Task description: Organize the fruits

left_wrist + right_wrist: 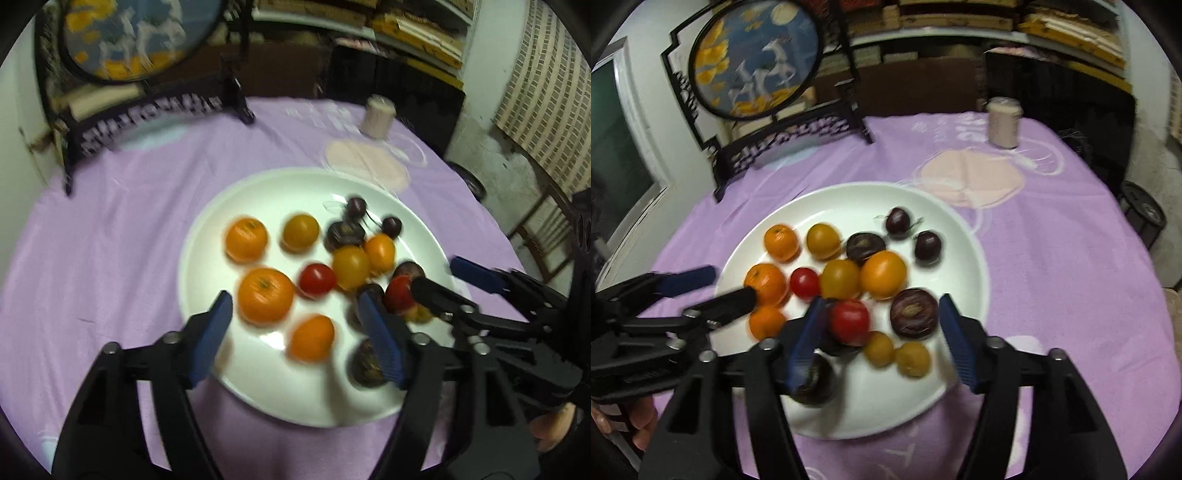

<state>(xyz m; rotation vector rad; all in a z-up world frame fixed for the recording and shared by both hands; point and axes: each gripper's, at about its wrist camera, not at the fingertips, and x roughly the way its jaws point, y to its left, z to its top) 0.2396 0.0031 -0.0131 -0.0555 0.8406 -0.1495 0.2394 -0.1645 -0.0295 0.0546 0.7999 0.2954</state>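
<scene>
A white plate (207, 236) (964, 236) on the purple tablecloth holds mixed fruit: oranges (265, 294) (765, 283), yellow-orange round fruits (351, 266) (882, 274), red tomatoes (317, 280) (849, 321), dark purple fruits (344, 233) (914, 313) and dark cherries (898, 220). My left gripper (295, 328) is open over the plate's near side, around an orange fruit (311, 338). My right gripper (881, 332) is open over the plate's near part, with a red tomato and small yellow fruits (912, 359) between its fingers. Each gripper shows in the other's view, the right one (439, 280) and the left one (713, 288), both open.
A black carved stand with a round painted screen (757, 59) stands at the table's far left. A pale cylindrical jar (1004, 122) (377, 116) stands at the far right. Shelves of books lie behind. A dark stool (1143, 214) is beyond the table's right edge.
</scene>
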